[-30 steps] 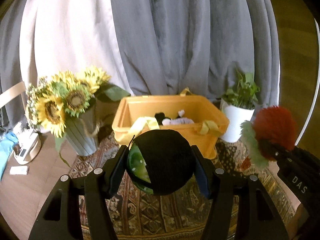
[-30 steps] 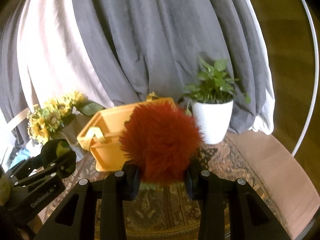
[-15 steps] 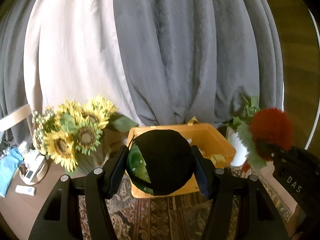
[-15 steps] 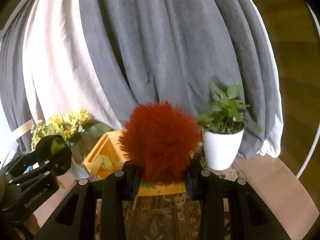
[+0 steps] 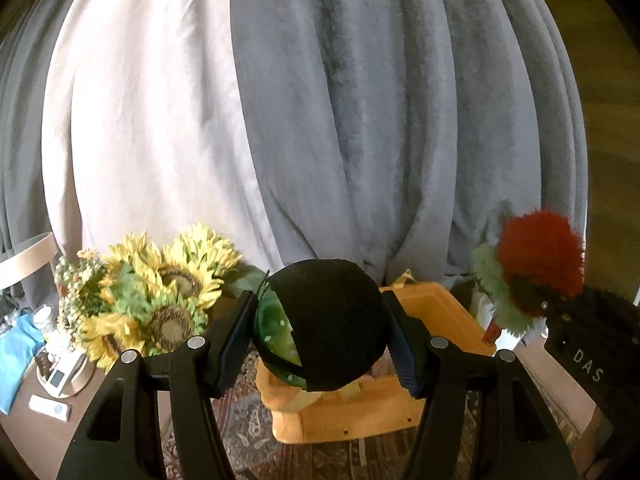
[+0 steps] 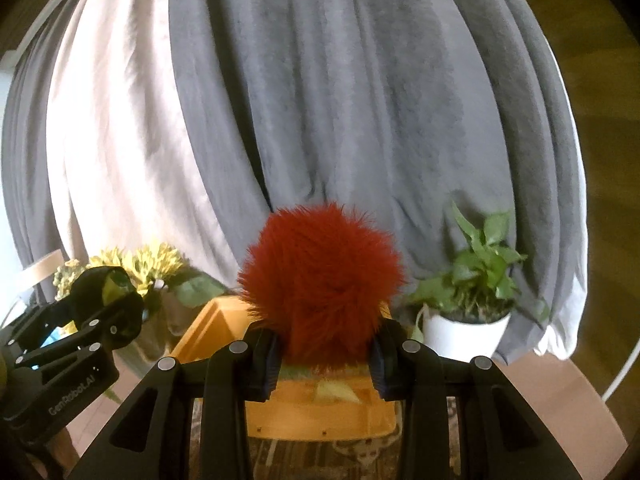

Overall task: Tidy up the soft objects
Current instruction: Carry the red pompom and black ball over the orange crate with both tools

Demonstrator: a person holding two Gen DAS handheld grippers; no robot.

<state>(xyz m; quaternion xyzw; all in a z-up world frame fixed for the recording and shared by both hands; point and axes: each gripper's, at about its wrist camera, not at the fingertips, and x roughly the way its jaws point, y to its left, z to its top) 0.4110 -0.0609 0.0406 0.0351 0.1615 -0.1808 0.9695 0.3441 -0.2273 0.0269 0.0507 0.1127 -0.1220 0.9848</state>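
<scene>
My left gripper [image 5: 322, 334] is shut on a round black and green soft toy [image 5: 328, 324], held in the air in front of the orange bin [image 5: 372, 408]. My right gripper [image 6: 322, 354] is shut on a fluffy red pom-pom toy [image 6: 320, 280] with a green frill, also held up above the orange bin [image 6: 320, 408]. In the left wrist view the red toy [image 5: 540, 258] and the right gripper show at the right. In the right wrist view the left gripper [image 6: 108, 300] with its toy shows at the left. The bin's inside is mostly hidden.
A vase of sunflowers [image 5: 156, 304] stands left of the bin. A white pot with a green plant [image 6: 468, 320] stands to its right. A patterned rug [image 5: 248, 440] lies under the bin. Grey and white curtains [image 5: 320, 120] hang behind. Small items [image 5: 52, 380] lie at far left.
Both grippers have risen with their toys still gripped. The bin, flowers and plant have dropped lower in both views, and more curtain shows.
</scene>
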